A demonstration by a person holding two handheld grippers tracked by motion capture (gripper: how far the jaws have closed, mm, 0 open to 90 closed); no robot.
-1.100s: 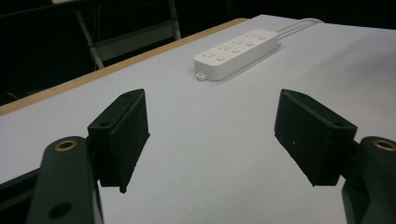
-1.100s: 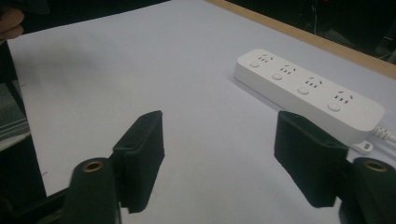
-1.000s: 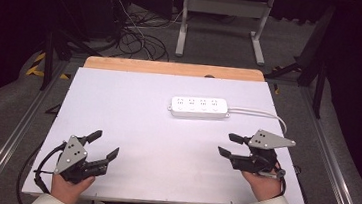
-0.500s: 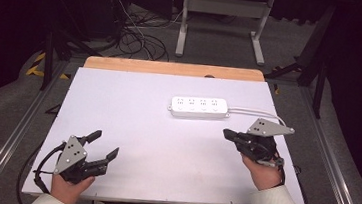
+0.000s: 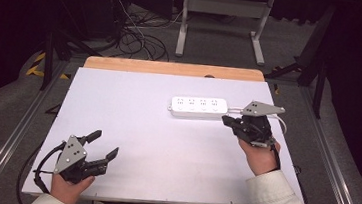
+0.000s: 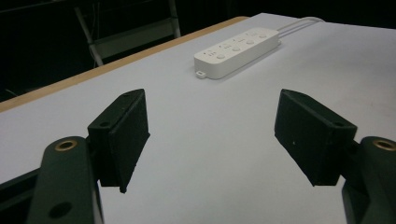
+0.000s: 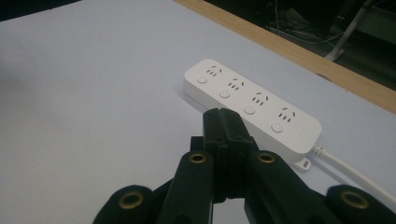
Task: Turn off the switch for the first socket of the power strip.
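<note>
White plastic power strip (image 5: 199,107) is lying near the far edge of the pale counter (image 5: 131,127), its cord (image 7: 355,175) trailing off to the right, sockets and buttons facing up within easy reach. The right tongs (image 5: 228,120) are hovering just beside the strip's cord end, pads clenched together on nothing, seemingly readied as a blunt tip for pressing a button. The left tongs (image 5: 102,144) are resting well apart from the strip at the near corner, spread wide and gripping nothing.
</note>
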